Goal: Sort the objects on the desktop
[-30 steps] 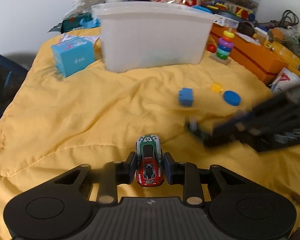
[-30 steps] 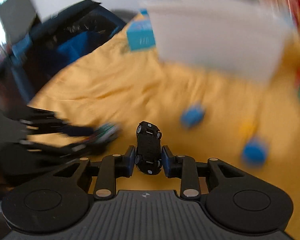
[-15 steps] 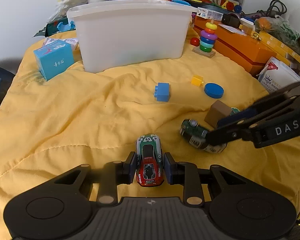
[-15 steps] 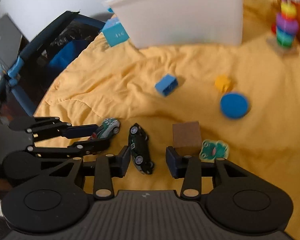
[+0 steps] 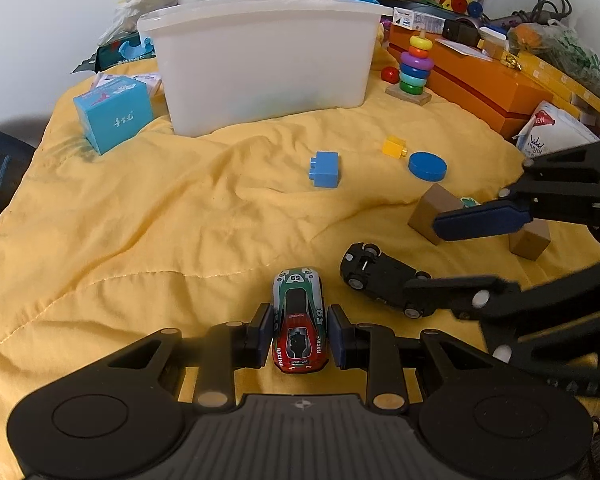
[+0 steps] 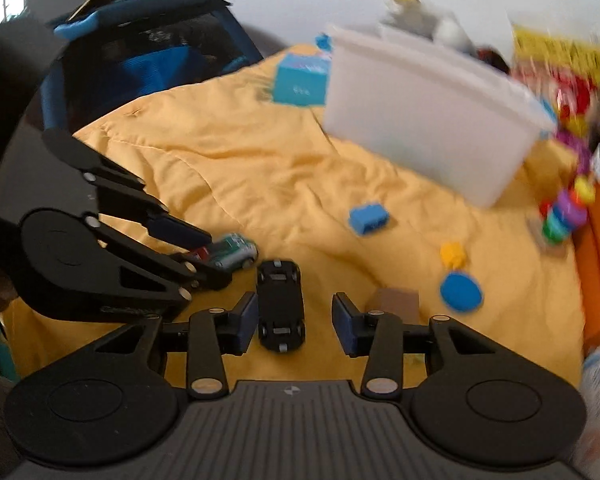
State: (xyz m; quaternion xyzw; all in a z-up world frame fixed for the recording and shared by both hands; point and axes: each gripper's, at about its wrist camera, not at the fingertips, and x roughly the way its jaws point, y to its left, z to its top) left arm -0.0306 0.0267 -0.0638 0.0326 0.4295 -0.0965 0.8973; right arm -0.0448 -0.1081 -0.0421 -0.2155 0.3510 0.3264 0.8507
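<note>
My left gripper [image 5: 299, 336] is shut on a red, green and white racing car [image 5: 298, 324] and holds it low over the yellow cloth [image 5: 140, 220]. My right gripper [image 6: 295, 322] is open. A black toy car [image 6: 281, 304] lies upside down on the cloth between its fingers, nearer the left one. In the left wrist view the black car [image 5: 384, 278] lies just right of the racing car, with the right gripper [image 5: 440, 256] around it. The racing car [image 6: 230, 252] and the left gripper [image 6: 204, 256] show in the right wrist view too.
A white plastic bin [image 5: 260, 60] stands at the back. A blue brick [image 5: 325, 169], yellow brick [image 5: 394, 147], blue disc [image 5: 427, 166] and two brown blocks [image 5: 430, 212] lie on the cloth. A cyan box [image 5: 114, 114], ring stacker [image 5: 414, 68] and orange boxes [image 5: 480, 80] flank it.
My right gripper came down beside the left one, opened and let go of the black car, which now lies on the cloth. My left gripper kept hold of the racing car.
</note>
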